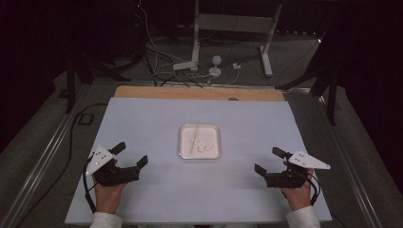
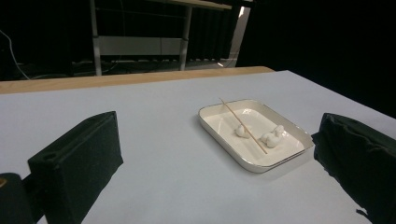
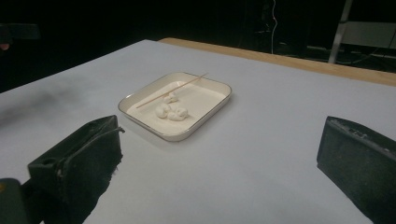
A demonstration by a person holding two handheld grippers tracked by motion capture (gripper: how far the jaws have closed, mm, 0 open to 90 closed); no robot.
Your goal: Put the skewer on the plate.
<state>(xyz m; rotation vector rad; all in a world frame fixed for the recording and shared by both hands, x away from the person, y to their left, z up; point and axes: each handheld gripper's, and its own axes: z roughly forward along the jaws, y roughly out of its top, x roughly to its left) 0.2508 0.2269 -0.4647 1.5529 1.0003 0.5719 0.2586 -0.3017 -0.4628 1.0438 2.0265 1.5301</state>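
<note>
White rectangular tray (image 1: 183, 142) at the middle of a pale table (image 1: 142, 118), holding a thin wooden skewer (image 1: 194, 138) laid aslant and small white lumps (image 1: 204, 148) beside it. Left gripper (image 1: 130, 155) and right gripper (image 1: 267, 160) well apart from the tray, one on each side, jaws spread wide, gripping nothing.
</note>
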